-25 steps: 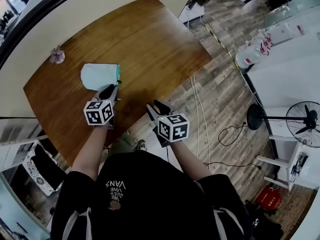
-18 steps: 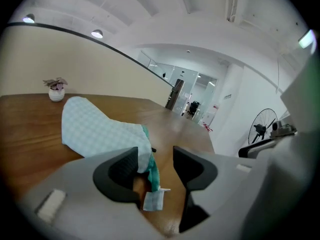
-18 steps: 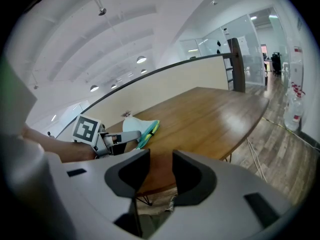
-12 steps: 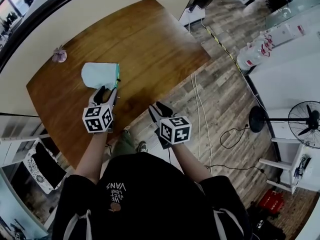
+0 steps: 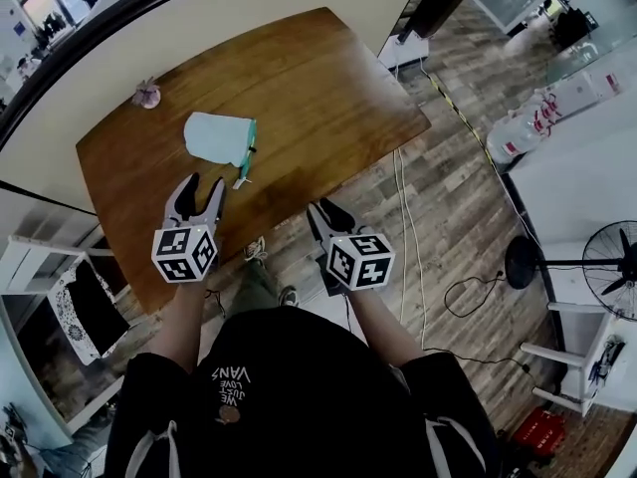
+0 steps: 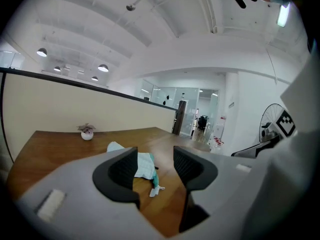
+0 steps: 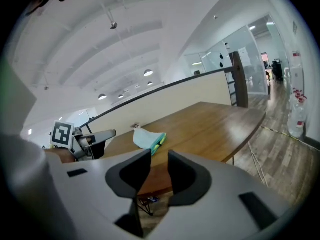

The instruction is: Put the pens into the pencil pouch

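Right now both bare forearms reach fwd from the person's chest, each hand tucked behind its gripper's marker cube. The left forearm [image 5: 182, 317] runs out straight & holds the left gripper [image 5: 205, 185] over the near strip of the wooden table [image 5: 328, 78]. Its nose is tipped a bit downward and it's clear of the wood. Its jaws have just been opening & stand wide apart. Nothing btwn the pads, nothing touching them; only table & pouch show thru the gap.

The pencil pouch [image 5: 217, 135], pale mint w/ a teal edge, lies flat on the table ahead of those tips. It's near them but clearly apart. A small white bit [image 5: 242, 179] lies on the wood just beside the pouch's teal edge, closer to the tips than the pouch; can't tell what it is. I can't make out any pens as separate items.

The right forearm [image 5: 376, 317] reaches out much the same way. The right gripper [image 5: 324, 211] hangs just off the table's near edge, over the plank floor [image 5: 448, 217], also tipped down a little. Its jaws are parted but narrower than the left pair, w/ a slim gap & nothing in it; the table rim shows thru. From this tool the pouch sits ahead & off to its left, well apart.
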Action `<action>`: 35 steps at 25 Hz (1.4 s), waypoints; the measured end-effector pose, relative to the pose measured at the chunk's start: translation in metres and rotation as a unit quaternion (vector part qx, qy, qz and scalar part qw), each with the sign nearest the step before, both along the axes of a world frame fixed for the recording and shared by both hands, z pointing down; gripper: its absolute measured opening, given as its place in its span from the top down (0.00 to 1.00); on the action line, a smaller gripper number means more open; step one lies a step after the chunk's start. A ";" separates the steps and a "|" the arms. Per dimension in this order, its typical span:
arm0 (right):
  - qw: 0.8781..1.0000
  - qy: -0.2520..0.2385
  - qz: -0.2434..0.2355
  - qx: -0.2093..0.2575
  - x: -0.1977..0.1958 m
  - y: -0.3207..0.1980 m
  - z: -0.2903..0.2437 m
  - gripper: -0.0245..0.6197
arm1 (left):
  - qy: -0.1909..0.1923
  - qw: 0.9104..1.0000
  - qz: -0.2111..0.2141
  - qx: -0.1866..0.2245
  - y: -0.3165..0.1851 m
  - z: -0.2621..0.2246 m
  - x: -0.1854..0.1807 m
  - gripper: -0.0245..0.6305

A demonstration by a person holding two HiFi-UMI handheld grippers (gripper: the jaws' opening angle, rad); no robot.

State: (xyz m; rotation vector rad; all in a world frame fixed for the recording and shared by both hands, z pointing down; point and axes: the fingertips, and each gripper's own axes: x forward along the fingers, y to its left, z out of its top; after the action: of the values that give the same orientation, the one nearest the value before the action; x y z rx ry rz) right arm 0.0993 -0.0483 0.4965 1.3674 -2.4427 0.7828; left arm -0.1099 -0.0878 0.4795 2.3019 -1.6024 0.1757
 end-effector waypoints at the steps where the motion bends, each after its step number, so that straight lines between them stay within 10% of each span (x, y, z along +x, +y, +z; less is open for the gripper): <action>1: 1.000 -0.003 -0.004 0.006 -0.002 0.002 -0.004 0.79 | -0.001 1.000 -0.001 0.005 0.007 -0.005 -0.001 0.64; 10: 0.998 -0.028 -0.032 0.054 -0.019 0.031 -0.036 0.91 | -0.015 1.000 0.016 0.021 0.069 -0.021 0.009 0.66; 21: 0.996 -0.024 -0.063 0.063 -0.030 0.069 -0.040 0.94 | -0.030 0.998 0.053 0.018 0.119 -0.016 0.028 0.94; 35: 0.994 0.010 -0.072 0.077 -0.027 0.080 -0.048 0.94 | -0.021 0.997 0.080 0.005 0.142 -0.020 0.044 0.95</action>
State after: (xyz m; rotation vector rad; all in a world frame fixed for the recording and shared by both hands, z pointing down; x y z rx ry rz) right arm 0.0720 0.0314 0.4488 1.2252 -2.5971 0.5563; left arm -0.0664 0.0541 0.4593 2.4487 -1.4401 0.2559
